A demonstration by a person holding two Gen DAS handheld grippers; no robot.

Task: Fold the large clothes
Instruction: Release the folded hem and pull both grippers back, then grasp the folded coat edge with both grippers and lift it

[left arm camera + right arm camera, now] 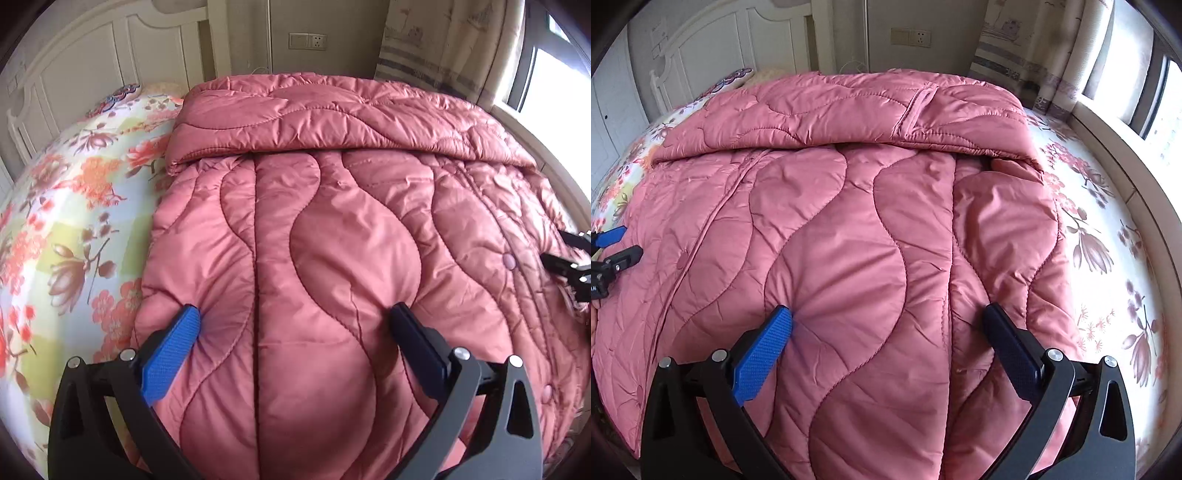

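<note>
A large pink quilted coat [332, 229] lies spread on the bed, its far part folded back over itself as a thick band [325, 118]. It also fills the right wrist view [849, 229]. My left gripper [295, 317] is open wide, its fingertips pressing down on the coat's near left part. My right gripper [886, 317] is open wide too, fingertips pressing on the coat's near right part. Each gripper shows at the other view's edge: the right one [570, 258] and the left one [617, 245].
The floral bedsheet [66, 229] shows bare left of the coat and right of it [1108, 240]. A white headboard [74, 74] stands at the far left. A wall with a socket [317, 40], a curtain [443, 44] and a window [1167, 103] lie beyond.
</note>
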